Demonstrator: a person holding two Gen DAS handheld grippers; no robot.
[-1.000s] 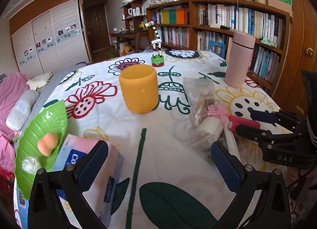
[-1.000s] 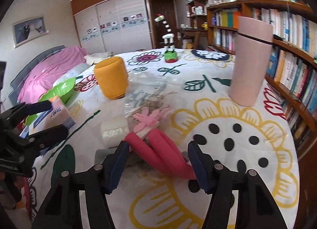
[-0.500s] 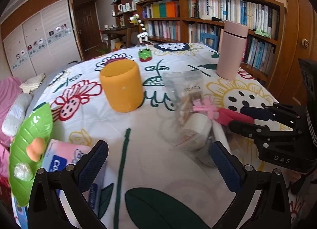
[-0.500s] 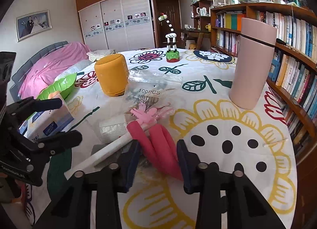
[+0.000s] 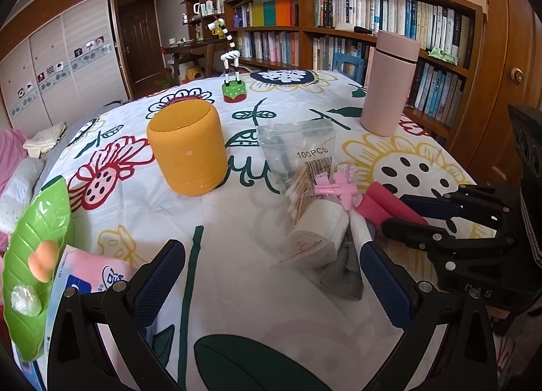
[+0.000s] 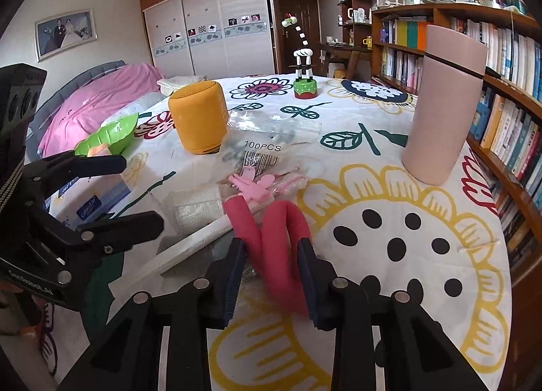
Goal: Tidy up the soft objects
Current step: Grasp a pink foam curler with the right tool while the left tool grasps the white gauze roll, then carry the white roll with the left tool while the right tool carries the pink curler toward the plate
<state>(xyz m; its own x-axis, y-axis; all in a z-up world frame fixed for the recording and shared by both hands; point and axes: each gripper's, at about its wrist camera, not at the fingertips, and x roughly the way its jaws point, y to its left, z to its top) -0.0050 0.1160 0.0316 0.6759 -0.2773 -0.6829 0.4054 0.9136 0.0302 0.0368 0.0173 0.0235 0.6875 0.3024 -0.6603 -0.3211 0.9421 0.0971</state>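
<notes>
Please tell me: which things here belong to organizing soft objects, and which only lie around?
Belong: red foam roller in right claw; gauze roll; cotton swab bag; tissue pack.
Lying around: yellow speaker, pink bottle, giraffe toy, green leaf dish.

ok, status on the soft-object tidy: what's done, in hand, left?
Done: nothing visibly sorted yet. In hand: right gripper is closed around the bent red foam tube, which still lies on the table. Left gripper is open and empty. Left: the cotton swab bag, gauze roll and tissue pack remain scattered on the cloth.
</notes>
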